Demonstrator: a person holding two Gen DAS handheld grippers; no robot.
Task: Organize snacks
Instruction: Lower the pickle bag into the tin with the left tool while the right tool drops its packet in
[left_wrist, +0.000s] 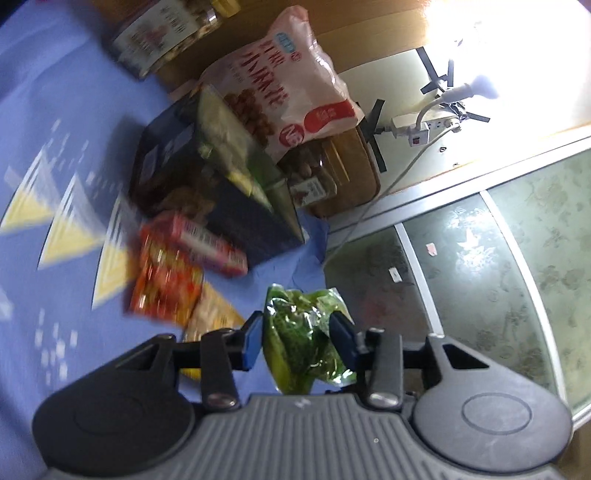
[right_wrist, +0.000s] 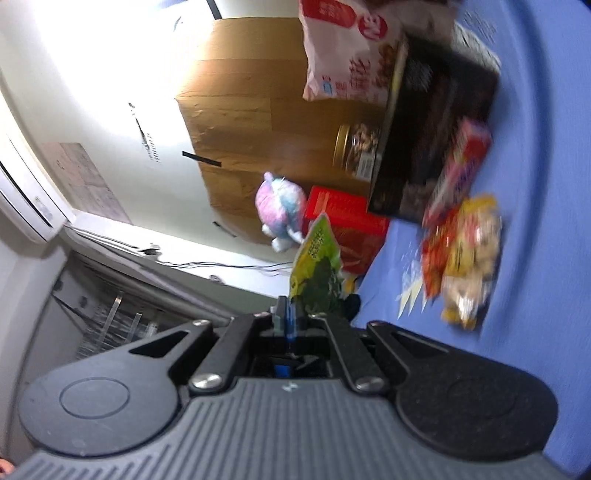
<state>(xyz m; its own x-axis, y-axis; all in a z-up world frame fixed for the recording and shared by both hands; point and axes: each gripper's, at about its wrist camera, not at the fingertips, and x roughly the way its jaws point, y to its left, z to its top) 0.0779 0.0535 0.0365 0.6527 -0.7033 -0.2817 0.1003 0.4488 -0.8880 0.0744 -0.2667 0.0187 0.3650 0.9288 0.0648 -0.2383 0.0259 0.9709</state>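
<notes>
Both hand-held grippers, left and right, clamp the green snack packet, lifted mid-transfer; next comes placing it beside the dark box.

A blue cloth with pale yellow triangles covers the surface. On it a dark box stands near the far edge, a red-pink carton touching its front. Just beside the carton lie an orange packet and a yellow packet, overlapping.
</notes>
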